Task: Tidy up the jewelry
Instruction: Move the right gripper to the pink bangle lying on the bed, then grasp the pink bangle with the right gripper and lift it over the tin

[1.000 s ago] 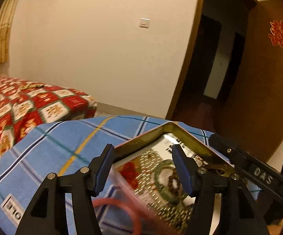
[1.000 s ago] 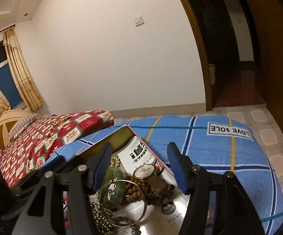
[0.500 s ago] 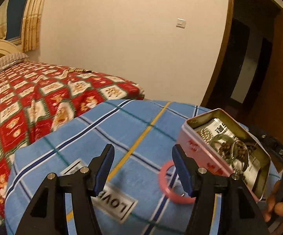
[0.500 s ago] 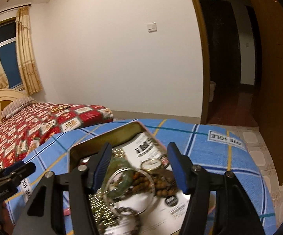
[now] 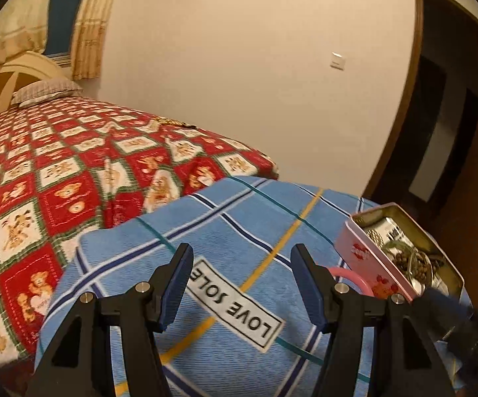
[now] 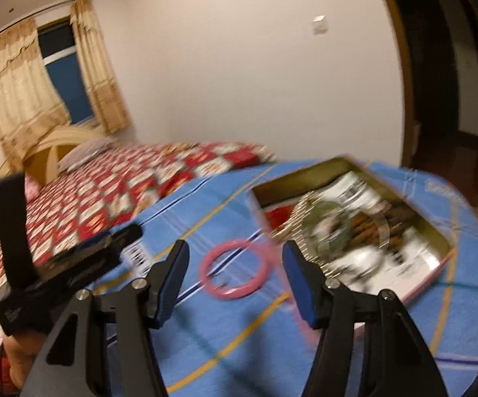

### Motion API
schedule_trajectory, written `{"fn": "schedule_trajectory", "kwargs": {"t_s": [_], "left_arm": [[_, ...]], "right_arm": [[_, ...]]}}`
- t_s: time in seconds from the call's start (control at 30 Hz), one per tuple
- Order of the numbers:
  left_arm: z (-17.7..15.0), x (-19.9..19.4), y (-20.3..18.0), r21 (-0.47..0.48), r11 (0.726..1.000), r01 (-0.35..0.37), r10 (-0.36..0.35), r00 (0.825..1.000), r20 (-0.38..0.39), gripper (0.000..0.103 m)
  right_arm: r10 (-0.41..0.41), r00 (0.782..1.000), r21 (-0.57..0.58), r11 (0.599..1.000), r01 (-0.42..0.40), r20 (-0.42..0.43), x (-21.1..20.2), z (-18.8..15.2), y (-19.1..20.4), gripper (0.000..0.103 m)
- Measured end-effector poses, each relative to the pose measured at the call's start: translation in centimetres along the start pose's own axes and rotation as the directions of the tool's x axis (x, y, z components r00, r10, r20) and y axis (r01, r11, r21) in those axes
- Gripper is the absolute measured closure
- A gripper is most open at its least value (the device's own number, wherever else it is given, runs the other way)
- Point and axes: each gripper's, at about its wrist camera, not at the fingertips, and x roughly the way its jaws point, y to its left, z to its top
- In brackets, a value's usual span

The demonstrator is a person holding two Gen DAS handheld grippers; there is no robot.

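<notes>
Risk item: my right gripper [image 6: 235, 276] and left gripper [image 5: 242, 284], both spread and empty, may nudge the pink bangle [image 6: 234, 268] under the tin [image 6: 437, 231] wall.

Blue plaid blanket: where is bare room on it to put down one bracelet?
Free: the blue plaid blanket around its white LOVE SOLE label, between the red bear-print bedspread and the pink ring bangle. Crowded: inside the open pink rectangular tin, full of jewelry.

Blue cloth [image 5: 239, 231] bare before left claw [image 5: 241, 281]; pink tin [image 5: 371, 258] blocks right side.
</notes>
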Motion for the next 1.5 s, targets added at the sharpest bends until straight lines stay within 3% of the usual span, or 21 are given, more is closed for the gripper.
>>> {"fn": "schedule_trajectory", "kwargs": {"t_s": [0.17,0.43,0.7,0.83,0.9,0.93,1.07,1.13,1.17,1.27,1.4,1.43,1.47,1.5], "left_arm": [[0.1,-0.4,0.9,-0.034,0.999,-0.002,0.003,1.0,0.028,0.041],[0.2,-0.2,1.8,-0.07,0.998,0.005,-0.003,1.0,0.023,0.041],[0.3,-0.1,2.5,-0.106,0.994,-0.001,0.004,1.0,0.027,0.042],[0.3,0.0,2.7,-0.112,0.994,-0.002,0.004,1.0,0.021,0.042],[0.3,0.1,2.7,-0.113,0.994,-0.002,0.005,1.0,0.02,0.042],[0.3,0.1,2.7,-0.113,0.994,-0.002,0.004,1.0,0.02,0.042],[0.3,0.1,2.7,-0.108,0.994,-0.003,0.005,1.0,0.016,0.042],[0.3,0.2,2.8,-0.108,0.994,-0.001,0.003,1.0,0.016,0.042],[0.3,0.2,2.8,-0.107,0.994,0.001,0.001,1.0,0.015,0.042],[0.2,0.4,2.7,-0.103,0.995,0.008,-0.008,1.0,0.008,0.042],[0.2,0.6,2.3,-0.088,0.996,0.022,-0.022,1.0,-0.003,0.041],[0.2,0.6,2.3,-0.086,0.996,0.024,-0.024,1.0,-0.003,0.041],[0.2,0.6,2.2,-0.085,0.996,0.024,-0.025,1.0,-0.004,0.041],[0.1,0.6,2.2,-0.085,0.996,0.024,-0.025,1.0,-0.005,0.041]], "right_arm": [[0.073,0.985,0.071,0.996,-0.063,-0.154,3.1,-1.1,1.0,0.038],[-0.036,0.955,0.058,0.997,0.056,-0.293,7.9,-1.0,1.9,0.024],[-0.137,0.942,0.027,0.988,0.152,-0.306,10.6,0.1,2.4,0.006],[-0.212,0.924,-0.061,0.977,0.203,-0.317,11.8,0.3,3.2,0.0],[-0.226,0.922,-0.068,0.974,0.215,-0.314,11.7,0.3,3.1,0.006],[-0.238,0.922,-0.067,0.971,0.229,-0.305,11.5,0.3,2.9,0.021],[-0.211,0.931,-0.074,0.977,0.198,-0.297,11.2,0.3,2.2,0.022],[-0.157,0.946,-0.045,0.988,0.15,-0.284,10.7,0.3,1.9,0.023],[-0.095,0.961,-0.004,0.995,0.097,-0.258,10.0,0.3,1.3,0.023],[-0.03,0.983,0.026,0.999,0.036,-0.179,7.8,0.4,0.7,0.023],[-0.012,0.996,0.002,1.0,0.013,-0.088,4.6,0.7,0.8,0.024],[-0.006,0.996,-0.001,1.0,0.006,-0.085,4.3,0.6,0.9,0.047],[0.024,0.995,-0.001,1.0,-0.024,-0.097,4.0,0.5,0.8,0.092],[0.043,0.992,0.008,0.999,-0.042,-0.119,4.1,0.4,0.9,0.088]]}}
